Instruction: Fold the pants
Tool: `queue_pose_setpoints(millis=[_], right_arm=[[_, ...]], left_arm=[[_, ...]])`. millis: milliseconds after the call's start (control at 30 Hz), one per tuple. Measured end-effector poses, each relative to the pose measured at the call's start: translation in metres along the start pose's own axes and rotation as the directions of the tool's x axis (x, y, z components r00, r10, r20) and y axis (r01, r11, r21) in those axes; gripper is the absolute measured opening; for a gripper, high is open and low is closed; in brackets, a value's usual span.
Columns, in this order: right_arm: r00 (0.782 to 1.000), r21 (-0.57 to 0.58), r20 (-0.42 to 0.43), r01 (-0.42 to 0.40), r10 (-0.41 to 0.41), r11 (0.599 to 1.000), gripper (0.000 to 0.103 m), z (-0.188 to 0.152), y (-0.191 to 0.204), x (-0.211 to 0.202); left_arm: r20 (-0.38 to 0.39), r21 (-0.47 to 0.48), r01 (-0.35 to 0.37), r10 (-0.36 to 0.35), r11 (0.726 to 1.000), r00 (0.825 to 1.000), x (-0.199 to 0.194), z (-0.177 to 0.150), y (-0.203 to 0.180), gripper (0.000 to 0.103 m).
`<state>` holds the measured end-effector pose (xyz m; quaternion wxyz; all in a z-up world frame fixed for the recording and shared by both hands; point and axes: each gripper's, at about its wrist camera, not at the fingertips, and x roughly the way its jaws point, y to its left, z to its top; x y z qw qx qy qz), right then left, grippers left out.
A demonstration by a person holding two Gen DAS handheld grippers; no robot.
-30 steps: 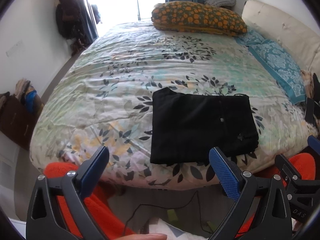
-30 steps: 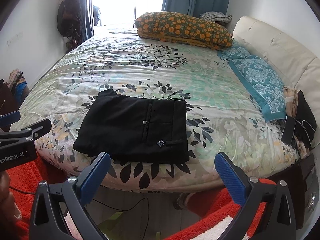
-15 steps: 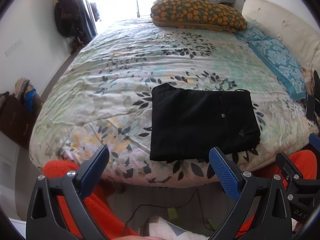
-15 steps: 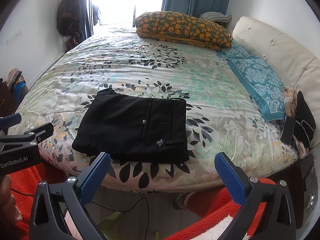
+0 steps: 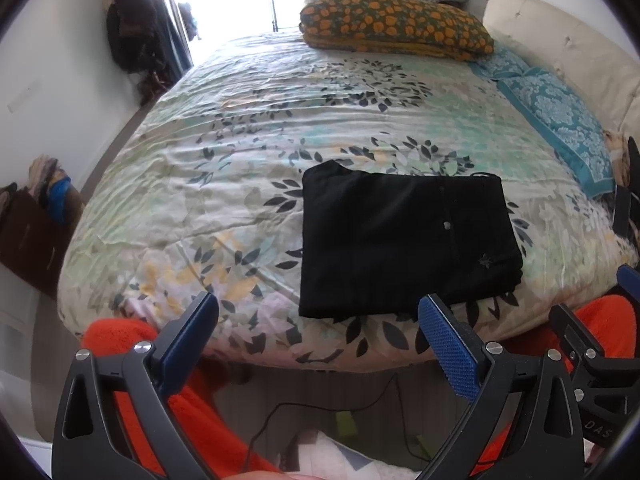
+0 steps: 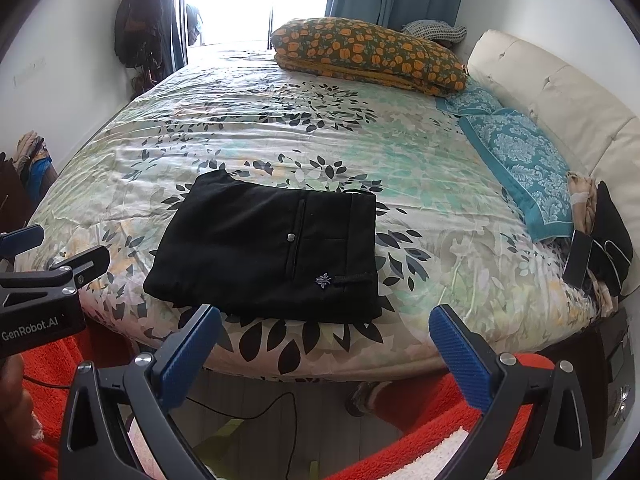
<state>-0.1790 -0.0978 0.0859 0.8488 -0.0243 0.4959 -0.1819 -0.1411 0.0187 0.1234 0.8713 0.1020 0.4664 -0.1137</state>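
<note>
Black pants (image 5: 404,240) lie folded into a flat rectangle near the front edge of the bed, back pocket and button facing up; they also show in the right wrist view (image 6: 272,248). My left gripper (image 5: 318,326) is open and empty, held off the bed in front of the pants. My right gripper (image 6: 326,332) is open and empty too, held just before the bed's front edge, below the pants. Neither gripper touches the cloth.
The bed has a leaf-print cover (image 6: 280,120). An orange-patterned pillow (image 6: 368,54) and teal pillows (image 6: 524,160) lie at the far side by a cream headboard (image 6: 560,100). Dark items (image 6: 600,236) sit at the bed's right edge. Orange-red cloth (image 5: 120,332) is below the grippers.
Both grippers have stayed open and drifted only slightly; the left view has tilted a little down toward the bed. The pants have not moved.
</note>
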Motion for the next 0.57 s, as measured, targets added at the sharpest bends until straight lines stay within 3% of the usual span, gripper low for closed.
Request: queue_pose_setpoints(millis=[400, 567], right_arm=[[1.0, 0.001, -0.007, -0.003, 0.003, 1.0, 0.103, -0.0003, -0.0011, 0.0031], [1.0, -0.001, -0.009, -0.004, 0.004, 1.0, 0.103, -0.0001, -0.0019, 0.0039]], left_arm=[[-0.004, 0.011, 0.003, -0.003, 1.0, 1.0, 0.0026, -0.0016, -0.0025, 0.101], [0.052, 0.044, -0.002, 0.0, 0.999, 0.999, -0.004, -0.0039, -0.0054, 0.101]])
